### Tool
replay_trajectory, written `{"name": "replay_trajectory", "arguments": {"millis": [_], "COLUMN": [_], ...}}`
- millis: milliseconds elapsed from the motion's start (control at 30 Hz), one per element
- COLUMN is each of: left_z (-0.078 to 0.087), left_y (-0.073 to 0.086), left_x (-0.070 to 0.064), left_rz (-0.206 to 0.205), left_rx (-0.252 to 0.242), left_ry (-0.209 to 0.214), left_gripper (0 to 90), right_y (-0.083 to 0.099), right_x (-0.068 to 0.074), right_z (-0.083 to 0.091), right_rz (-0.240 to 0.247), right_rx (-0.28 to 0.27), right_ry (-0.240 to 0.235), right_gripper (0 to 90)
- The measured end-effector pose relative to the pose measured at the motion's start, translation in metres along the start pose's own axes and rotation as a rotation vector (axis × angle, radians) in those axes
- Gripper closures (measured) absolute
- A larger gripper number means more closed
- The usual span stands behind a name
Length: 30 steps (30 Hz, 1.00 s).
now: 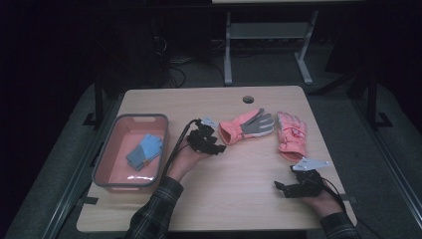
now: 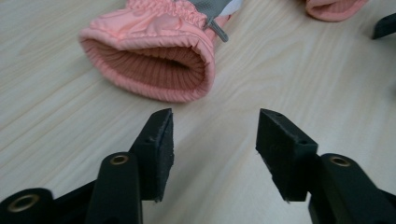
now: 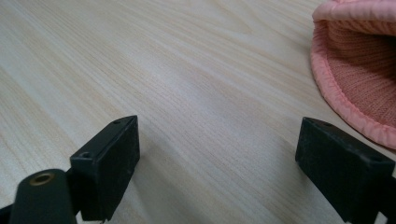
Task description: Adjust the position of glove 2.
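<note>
Two pink winter gloves lie on the wooden table. One glove shows its grey palm, its cuff facing my left gripper. That gripper stands open just short of the cuff, nothing between its pads. The second pink glove lies to the right, back side up. My right gripper rests low near the front right of the table, open and empty, with the second glove's ribbed cuff off to its upper right.
A pink tub with a grey rim stands at the table's left and holds a blue glove. A cable hole sits near the far edge. Beyond the table are a white desk frame and dark floor.
</note>
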State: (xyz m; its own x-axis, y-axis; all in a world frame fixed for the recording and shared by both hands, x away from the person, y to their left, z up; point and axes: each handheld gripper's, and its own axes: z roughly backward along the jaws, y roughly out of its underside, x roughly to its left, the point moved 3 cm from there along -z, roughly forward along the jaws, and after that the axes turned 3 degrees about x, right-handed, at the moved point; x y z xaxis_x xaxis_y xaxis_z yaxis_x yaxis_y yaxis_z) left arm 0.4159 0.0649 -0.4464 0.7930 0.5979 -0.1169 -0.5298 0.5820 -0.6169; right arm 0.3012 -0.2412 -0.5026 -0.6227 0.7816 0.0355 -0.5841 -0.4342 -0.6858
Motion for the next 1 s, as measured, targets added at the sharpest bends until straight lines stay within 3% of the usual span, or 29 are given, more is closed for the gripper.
{"name": "replay_trajectory", "arguments": {"millis": [200, 333, 500, 700, 800, 1000], "left_z": [-0.027, -0.035, -0.045, -0.047, -0.046, -0.035], "left_y": [-0.005, -0.007, -0.009, -0.011, -0.011, -0.006], "left_x": [0.001, 0.002, 0.005, 0.003, 0.0, -0.012], "left_rz": [-0.013, -0.017, -0.022, -0.049, -0.05, -0.088], "left_rx": [0.004, -0.011, 0.007, 0.011, 0.018, 0.027], "left_ry": [-0.001, -0.005, -0.016, 0.002, 0.017, 0.036], "left_gripper": [56.9, 60.7, 72.5, 86.0, 86.6, 86.7], "right_y": [0.0, 0.0, 0.0, 0.0, 0.0, 0.0], "right_x": [0.0, 0.0, 0.0, 0.0, 0.0, 0.0], "right_z": [0.0, 0.0, 0.0, 0.0, 0.0, 0.0], "right_rz": [0.0, -0.001, -0.002, -0.002, -0.002, -0.002], "right_rx": [-0.001, -0.001, -0.002, -0.002, -0.002, -0.002], "right_ry": [0.0, -0.001, -0.003, -0.003, -0.003, -0.004], "right_gripper": [13.4, 13.4, 13.4, 13.4, 13.4, 13.4]}}
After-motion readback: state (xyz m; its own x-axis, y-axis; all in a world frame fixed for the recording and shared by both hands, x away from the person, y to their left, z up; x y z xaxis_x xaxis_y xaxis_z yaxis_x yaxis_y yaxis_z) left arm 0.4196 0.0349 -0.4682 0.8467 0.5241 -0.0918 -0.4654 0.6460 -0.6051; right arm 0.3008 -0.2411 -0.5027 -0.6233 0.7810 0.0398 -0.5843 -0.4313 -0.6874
